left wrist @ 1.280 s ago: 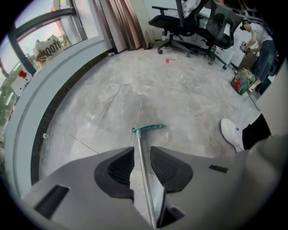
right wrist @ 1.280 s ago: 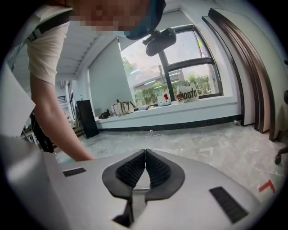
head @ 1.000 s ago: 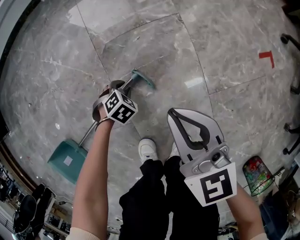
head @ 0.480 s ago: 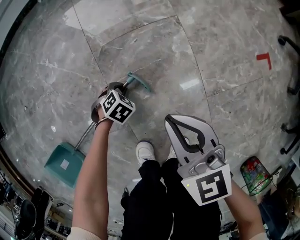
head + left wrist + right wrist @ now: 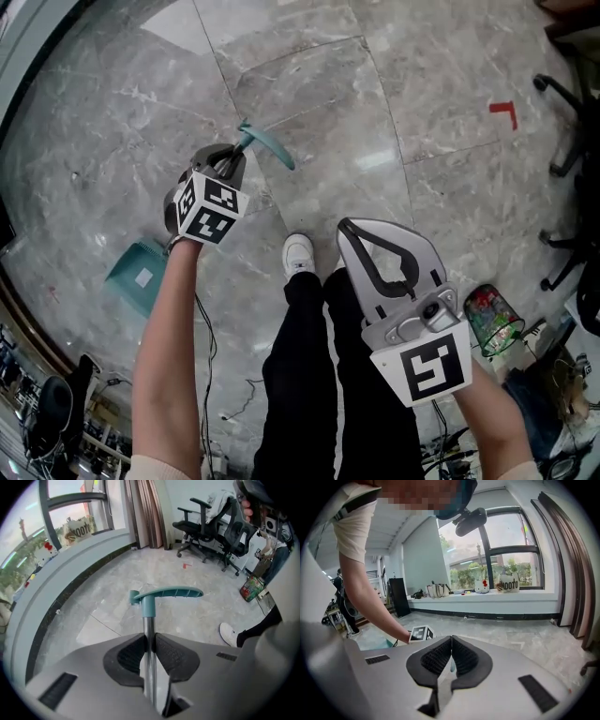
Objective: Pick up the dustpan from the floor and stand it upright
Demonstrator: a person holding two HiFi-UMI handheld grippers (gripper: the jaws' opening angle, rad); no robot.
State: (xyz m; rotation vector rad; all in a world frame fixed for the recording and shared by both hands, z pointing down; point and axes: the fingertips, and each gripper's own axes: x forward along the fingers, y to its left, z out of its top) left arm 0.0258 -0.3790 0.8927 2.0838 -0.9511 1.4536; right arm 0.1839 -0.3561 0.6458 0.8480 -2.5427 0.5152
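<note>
The dustpan has a teal pan (image 5: 136,276) low on the floor at the left, a metal pole (image 5: 148,639) and a teal T-handle (image 5: 265,142) (image 5: 166,594) at the top. My left gripper (image 5: 228,163) (image 5: 149,641) is shut on the pole just below the handle, and the pole rises steeply from the pan. My right gripper (image 5: 373,242) (image 5: 451,645) is held at waist height to the right, jaws shut with nothing between them. In the right gripper view the left gripper's marker cube (image 5: 421,633) shows beside the teal pan (image 5: 375,644).
My white shoe (image 5: 298,254) stands between the two grippers. Office chairs (image 5: 211,520) stand at the right, with a small bin of colourful items (image 5: 492,319) nearby. A red tape corner (image 5: 505,112) marks the floor. A curved window wall (image 5: 56,588) borders the left.
The left gripper has lifted the handle end up and away, tilting the pole steeper. The pan has swung closer beneath the arm. The right gripper has barely moved.
</note>
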